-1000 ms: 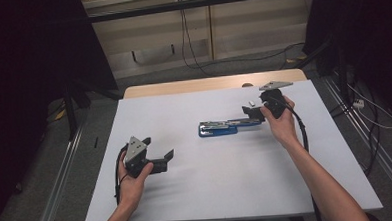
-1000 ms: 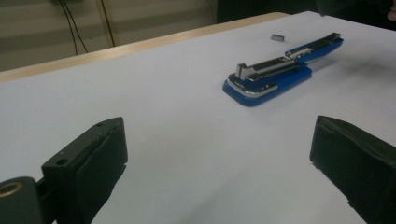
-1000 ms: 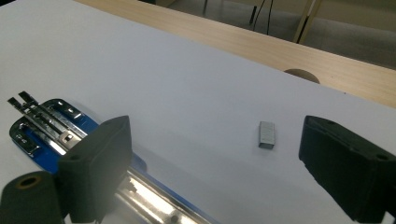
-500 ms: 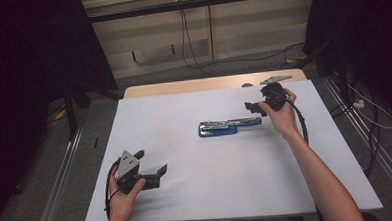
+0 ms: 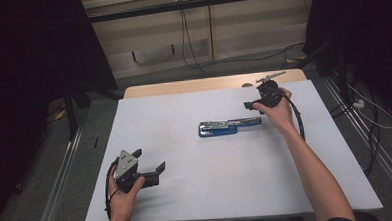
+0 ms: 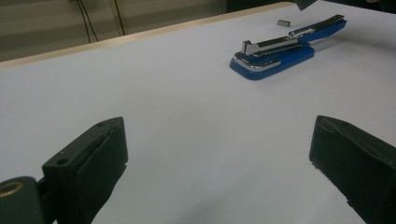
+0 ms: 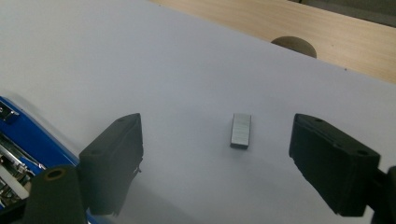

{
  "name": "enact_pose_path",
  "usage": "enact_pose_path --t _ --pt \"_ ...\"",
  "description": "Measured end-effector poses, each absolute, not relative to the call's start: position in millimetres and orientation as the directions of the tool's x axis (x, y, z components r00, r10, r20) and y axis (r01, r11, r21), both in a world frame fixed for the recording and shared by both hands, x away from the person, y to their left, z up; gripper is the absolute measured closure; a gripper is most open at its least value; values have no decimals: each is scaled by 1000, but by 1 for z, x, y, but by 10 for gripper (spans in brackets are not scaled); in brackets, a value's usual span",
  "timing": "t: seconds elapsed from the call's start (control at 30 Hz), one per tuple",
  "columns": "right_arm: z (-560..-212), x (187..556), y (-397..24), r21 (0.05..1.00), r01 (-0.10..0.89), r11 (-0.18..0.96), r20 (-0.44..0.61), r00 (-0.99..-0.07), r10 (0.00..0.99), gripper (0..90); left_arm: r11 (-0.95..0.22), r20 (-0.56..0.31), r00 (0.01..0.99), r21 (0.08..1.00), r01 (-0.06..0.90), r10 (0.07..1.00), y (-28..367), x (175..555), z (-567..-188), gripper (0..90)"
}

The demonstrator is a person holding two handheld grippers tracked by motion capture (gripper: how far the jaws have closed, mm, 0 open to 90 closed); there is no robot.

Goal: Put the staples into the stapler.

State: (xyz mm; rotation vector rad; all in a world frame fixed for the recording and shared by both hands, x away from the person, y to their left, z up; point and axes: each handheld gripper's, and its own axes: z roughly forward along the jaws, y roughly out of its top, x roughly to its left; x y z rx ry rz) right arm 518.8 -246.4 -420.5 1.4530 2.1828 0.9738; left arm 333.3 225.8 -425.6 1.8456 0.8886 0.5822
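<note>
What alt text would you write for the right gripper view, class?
A small grey block of staples lies flat on white paper, between the two open black fingers of the right gripper and touching neither. An opened blue stapler shows at the left edge, a wooden table beyond.

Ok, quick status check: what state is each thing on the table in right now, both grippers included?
Stapler: swung open, lying flat on the white sheet, untouched.
Staple strip: lying loose on the sheet beyond the stapler's far end, between the right gripper's jaws, not pinched.
Right gripper: open, jaws just been closing, either side of the strip.
Left gripper: open, nothing between its jaws, well short of the stapler.
</note>
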Motion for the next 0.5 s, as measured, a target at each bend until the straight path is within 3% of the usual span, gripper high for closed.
enact_pose_path --t 0.5 --pt "-421 549 -242 595 751 284 102 -421 901 395 -273 8 625 904 329 781 227 334 -428 47"
